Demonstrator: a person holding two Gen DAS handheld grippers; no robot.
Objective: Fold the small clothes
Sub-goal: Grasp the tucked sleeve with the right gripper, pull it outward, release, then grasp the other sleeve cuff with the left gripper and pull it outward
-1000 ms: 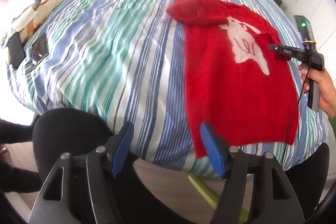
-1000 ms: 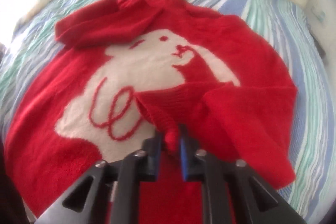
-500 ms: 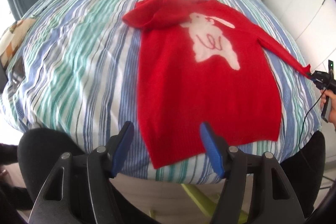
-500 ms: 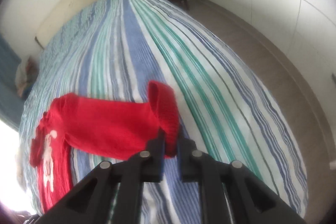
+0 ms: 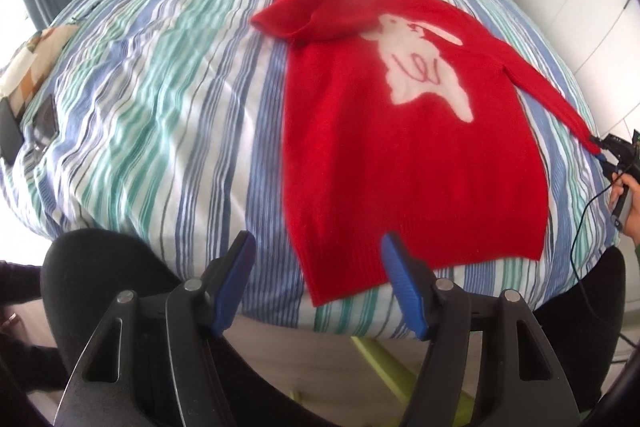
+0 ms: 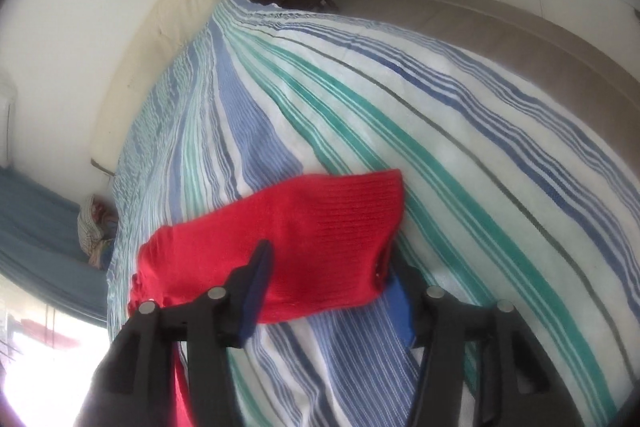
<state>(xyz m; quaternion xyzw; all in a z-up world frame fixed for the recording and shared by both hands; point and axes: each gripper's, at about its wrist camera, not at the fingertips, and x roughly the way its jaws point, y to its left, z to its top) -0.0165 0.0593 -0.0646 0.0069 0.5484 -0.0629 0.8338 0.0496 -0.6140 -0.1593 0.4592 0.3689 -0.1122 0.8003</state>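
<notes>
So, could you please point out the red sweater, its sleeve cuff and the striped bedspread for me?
red sweater (image 5: 400, 163), left wrist view, plain body below the rabbit.
sleeve cuff (image 6: 340, 211), right wrist view, ribbed end.
striped bedspread (image 5: 168, 99), left wrist view, bare stripes beside the sweater.

Your left gripper (image 5: 316, 281) hangs at the near edge of the bed (image 5: 168, 99), jaws spread wide, gripping nothing. Your right gripper (image 6: 328, 291) sits at the bed's right edge with jaws apart, its blue pads (image 6: 400, 303) not pinching. Your right hand (image 5: 630, 205) wraps its handle.
</notes>
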